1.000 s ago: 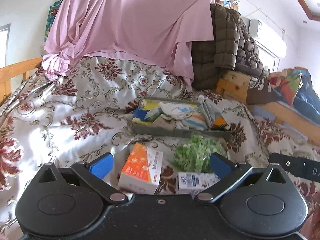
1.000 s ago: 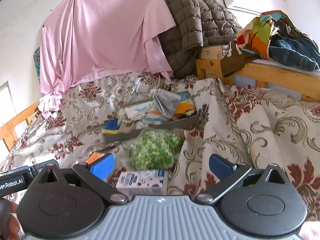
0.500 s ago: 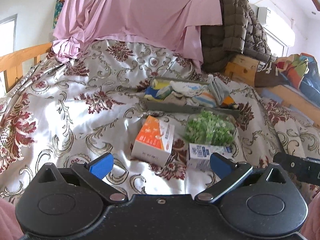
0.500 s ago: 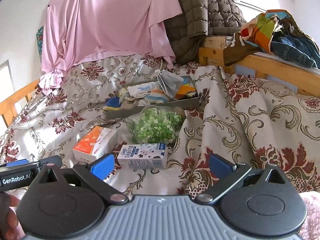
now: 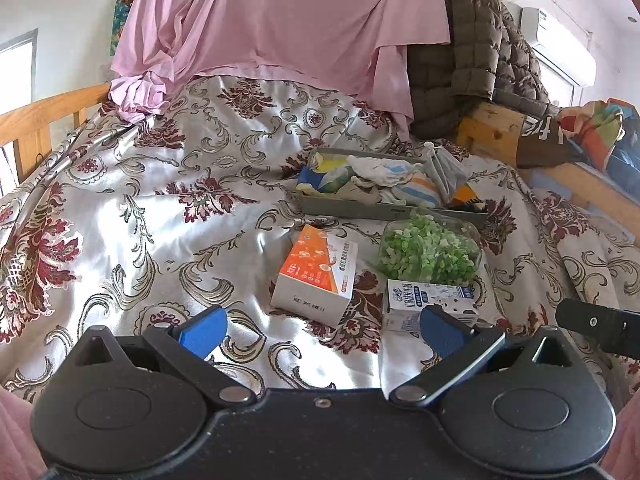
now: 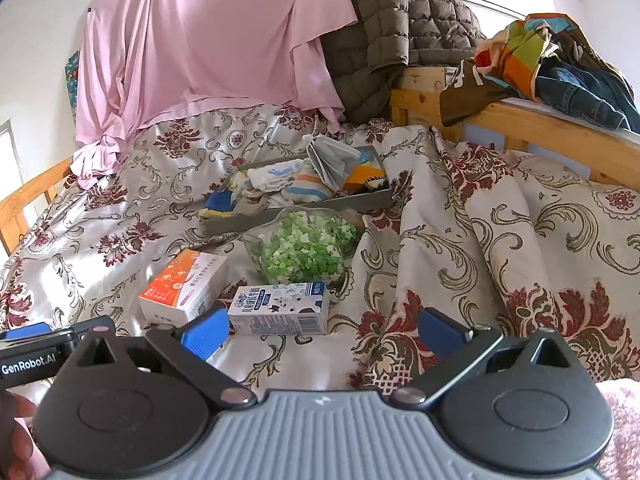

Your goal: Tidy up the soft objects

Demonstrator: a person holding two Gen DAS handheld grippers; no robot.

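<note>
A grey tray on the bed holds several rolled socks and folded cloths. In front of it lie a clear bag of green pieces, an orange-and-white box and a small blue-and-white carton. My left gripper is open, held back from the box and carton, nothing between its blue pads. My right gripper is open too, its left pad just in front of the carton.
The bed wears a shiny floral cover. A pink sheet and a brown quilted jacket hang behind. A wooden rail with piled clothes runs at the right; another rail at the left.
Both grippers have drawn back and tilted down, so the tray, bag, box and carton sit further off and lower in view. Both stayed open.
</note>
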